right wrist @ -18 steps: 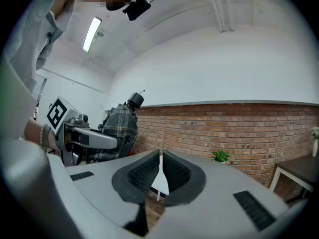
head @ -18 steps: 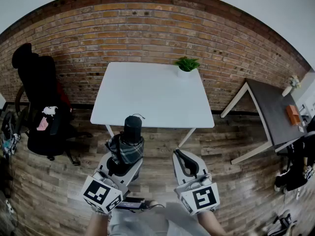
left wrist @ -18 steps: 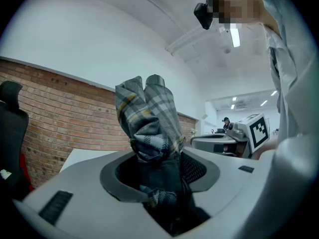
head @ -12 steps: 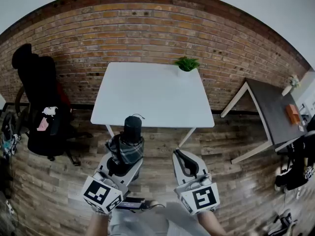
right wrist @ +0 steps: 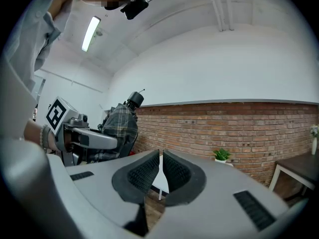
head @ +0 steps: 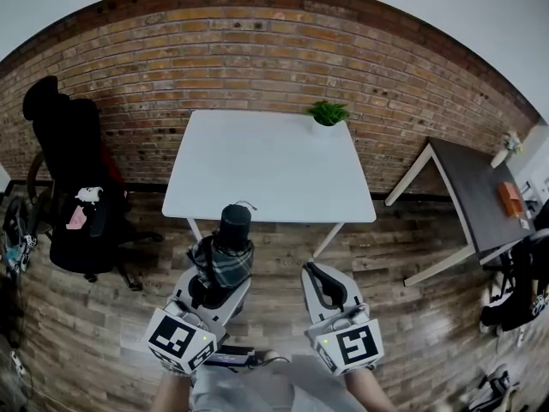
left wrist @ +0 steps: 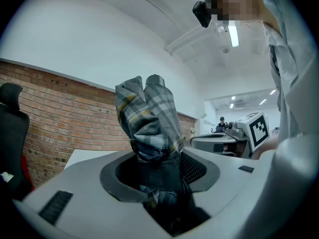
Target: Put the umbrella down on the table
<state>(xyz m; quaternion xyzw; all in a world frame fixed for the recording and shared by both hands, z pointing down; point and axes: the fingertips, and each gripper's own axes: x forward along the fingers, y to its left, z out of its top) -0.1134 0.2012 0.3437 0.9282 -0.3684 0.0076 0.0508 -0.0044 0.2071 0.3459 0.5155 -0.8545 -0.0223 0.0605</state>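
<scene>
**Holding a folded umbrella just short of the white table**

Gripping the umbrella (head: 225,251) around its bundled plaid canopy, the left gripper (head: 214,275) carries it upright, with the black handle on top and the fabric bulging above the jaws. The left gripper view shows cloth packed into the gap between the two pads, so the jaws stand fairly wide only because the bundle fills them. Clamping the soft middle rather than the hard handle likely gives the pads something that compresses and does not slip.

The right gripper (head: 323,283) hangs alongside, well apart from the umbrella. Its jaws are drawn almost together with a thin slit between them and nothing inside. It looks like a spare hand kept out of the way.

The white table (head: 266,161) lies ahead over the wooden floor, with its near edge just beyond the umbrella's handle in the head view. A small potted plant (head: 327,114) sits at the far right corner, leaving most of the top bare. The umbrella is in the air, not over the tabletop yet, so the placing is not done. My guess is that the next move needs a reach forward and a tilt to lay it flat.
</scene>
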